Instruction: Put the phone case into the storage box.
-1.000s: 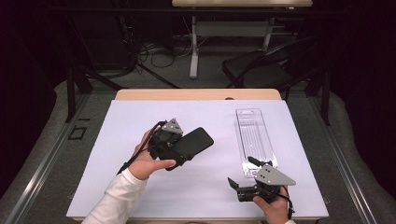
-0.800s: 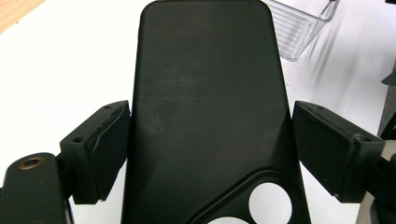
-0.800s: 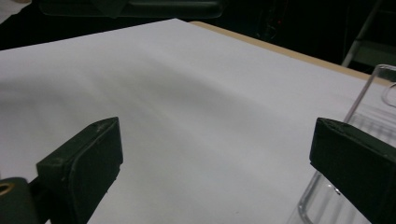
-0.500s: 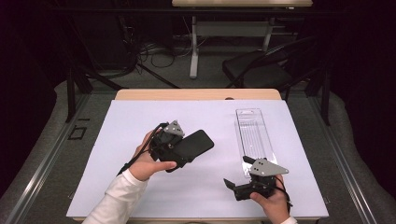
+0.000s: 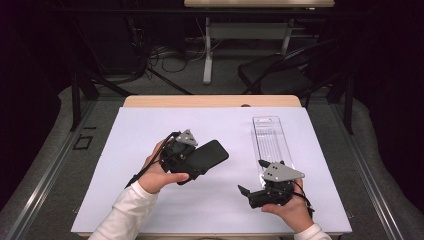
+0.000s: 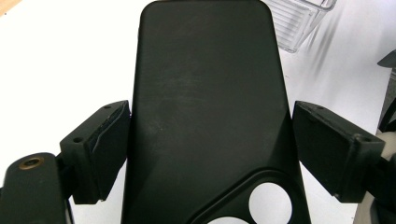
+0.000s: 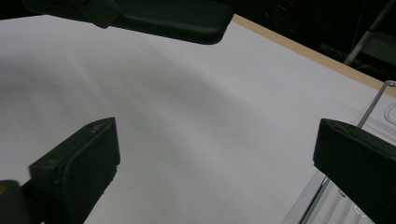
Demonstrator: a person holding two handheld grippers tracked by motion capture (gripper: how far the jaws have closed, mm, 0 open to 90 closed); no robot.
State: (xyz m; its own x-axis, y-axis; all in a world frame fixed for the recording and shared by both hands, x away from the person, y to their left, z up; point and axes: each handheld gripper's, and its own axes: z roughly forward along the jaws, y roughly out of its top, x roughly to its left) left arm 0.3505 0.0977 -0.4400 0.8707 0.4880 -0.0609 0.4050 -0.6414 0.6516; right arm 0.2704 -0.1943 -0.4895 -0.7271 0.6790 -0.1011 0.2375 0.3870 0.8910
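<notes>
While one black phone case (image 5: 207, 157) sits clamped between the jaws of the left gripper (image 5: 192, 160), lifted above the white table sheet (image 5: 150, 130), the right gripper (image 5: 252, 192) has its jaws spread wide with nothing between them. One clear plastic tray (image 5: 272, 142) lies just beyond it. One dark chair (image 5: 280, 77) stands past the table in the dim room.

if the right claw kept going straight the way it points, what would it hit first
Probably the black phone case held in the left claw; it sits ahead of the right claw, above the white table cover. Depth is unclear, so it might pass beneath.
</notes>
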